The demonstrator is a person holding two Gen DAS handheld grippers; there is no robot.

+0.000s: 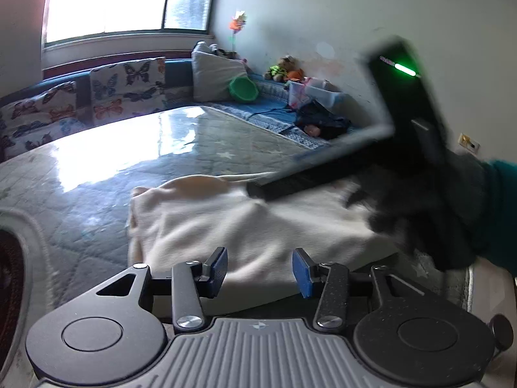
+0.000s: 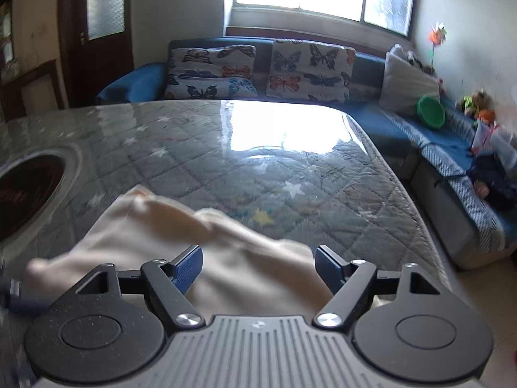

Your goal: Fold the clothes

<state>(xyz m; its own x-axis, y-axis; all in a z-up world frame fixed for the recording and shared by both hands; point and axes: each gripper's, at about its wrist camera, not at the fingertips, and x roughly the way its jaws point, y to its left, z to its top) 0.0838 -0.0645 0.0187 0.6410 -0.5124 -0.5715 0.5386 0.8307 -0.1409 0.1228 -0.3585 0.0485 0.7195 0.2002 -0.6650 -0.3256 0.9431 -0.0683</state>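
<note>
I hold both my left gripper (image 1: 260,271) and right gripper (image 2: 258,266) spread wide, empty, low over one cream garment (image 1: 226,223) on the table (image 1: 97,174).

The cream fleece garment (image 1: 226,223) is partly hidden — its near edge sits behind the left gripper (image 1: 258,273), its right side behind the blurred black right gripper (image 1: 323,174) and dark-gloved hand (image 1: 452,213). A dark oval table opening (image 2: 22,190) is cut off at the frame's left edge.
</note>
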